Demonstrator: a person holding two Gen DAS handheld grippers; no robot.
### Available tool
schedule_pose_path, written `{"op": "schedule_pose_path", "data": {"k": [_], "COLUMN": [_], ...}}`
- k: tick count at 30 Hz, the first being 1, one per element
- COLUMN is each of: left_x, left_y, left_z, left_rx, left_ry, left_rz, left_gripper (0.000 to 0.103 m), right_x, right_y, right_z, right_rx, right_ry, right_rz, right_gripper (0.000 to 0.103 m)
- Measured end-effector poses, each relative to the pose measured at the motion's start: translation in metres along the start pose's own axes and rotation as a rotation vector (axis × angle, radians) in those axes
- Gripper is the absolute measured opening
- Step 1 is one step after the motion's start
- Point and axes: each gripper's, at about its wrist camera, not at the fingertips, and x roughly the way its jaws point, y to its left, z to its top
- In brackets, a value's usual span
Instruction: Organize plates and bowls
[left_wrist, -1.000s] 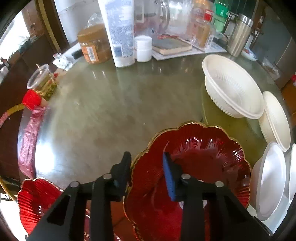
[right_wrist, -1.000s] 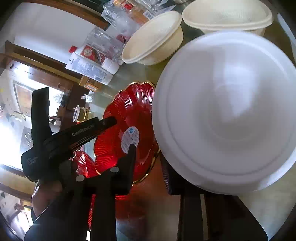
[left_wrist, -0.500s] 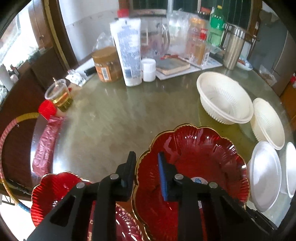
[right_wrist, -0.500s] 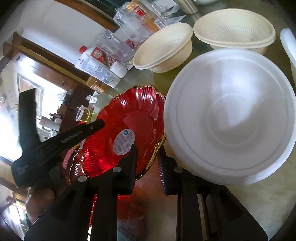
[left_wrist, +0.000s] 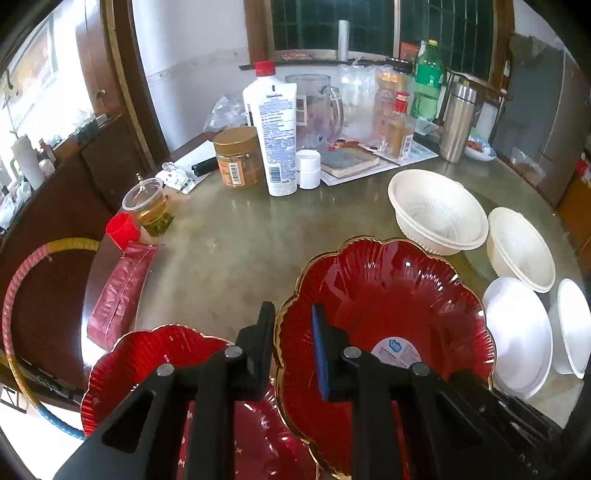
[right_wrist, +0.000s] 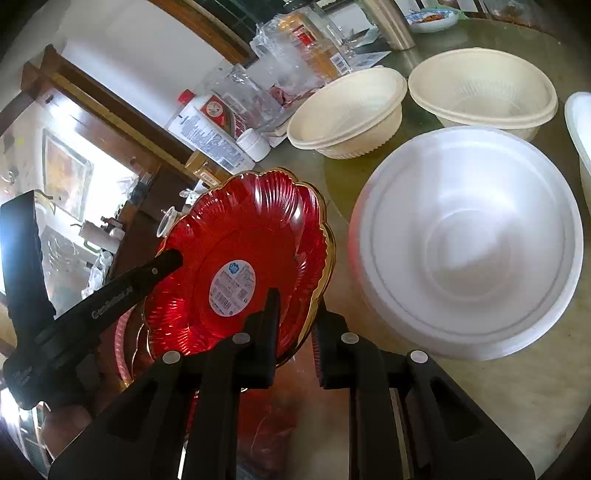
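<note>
A red scalloped plate with a gold rim is held tilted above the table by both grippers. My left gripper is shut on its near-left rim. My right gripper is shut on its opposite rim. Another red plate lies below at the front left. Two cream ribbed bowls stand to the right. A white foam bowl sits upside down beside the held plate, with another white bowl at its right.
Bottles, a jar, a glass jug, a steel flask and a book crowd the table's back. A cup of tea and a red pouch lie at the left edge.
The red plate has been lifted and tilted up by both grippers. Both wrist views have pulled back and risen, so more of the table shows. The right gripper now grips the plate's rim.
</note>
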Motion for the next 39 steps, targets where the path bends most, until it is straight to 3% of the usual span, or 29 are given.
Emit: {"op": "schedule_pose_path", "data": {"k": [20,39], "left_x": [-0.039,-0.056], "left_y": [0.026,0.069], "left_z": [-0.023,-0.049], "left_rx": [-0.073,-0.160], "left_ry": [-0.103,-0.122], "left_rz": [-0.003,0.006], "left_gripper": [0.018,0.018], "right_x": [-0.024,-0.014], "right_y": [0.044,0.082], "right_z": [-0.005,-0.020], "right_rx": [-0.153,-0.256], "right_ry": [-0.083,-0.062], "right_rz": [-0.030,-0.011], "right_gripper": [0.015,0.015]}}
